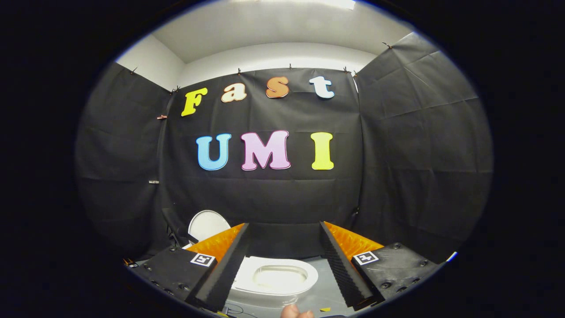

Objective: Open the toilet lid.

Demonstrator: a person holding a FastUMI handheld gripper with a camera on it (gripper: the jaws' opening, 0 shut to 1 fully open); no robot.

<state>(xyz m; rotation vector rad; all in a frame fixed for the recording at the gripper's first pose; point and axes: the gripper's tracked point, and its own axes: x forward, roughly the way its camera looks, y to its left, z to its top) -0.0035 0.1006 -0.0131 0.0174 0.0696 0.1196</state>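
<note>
Progress: judging by the picture, the task looks done or nearly so; the toilet (276, 278) shows its seat ring and open bowl, with no cover over them.
Lid: a white oval (207, 224) stands upright at the lower left of the frame, behind the left finger; it is probably the raised lid, though its hinge is hidden.
Toilet place: low centre of the frame, between the two fingers, on a grey floor (324, 274).
Claw: claw (282, 238) spread wide, gripping nothing.
Left to do: little, perhaps only pulling away.
Other: a fingertip (295, 312) shows at the bottom edge.
</note>
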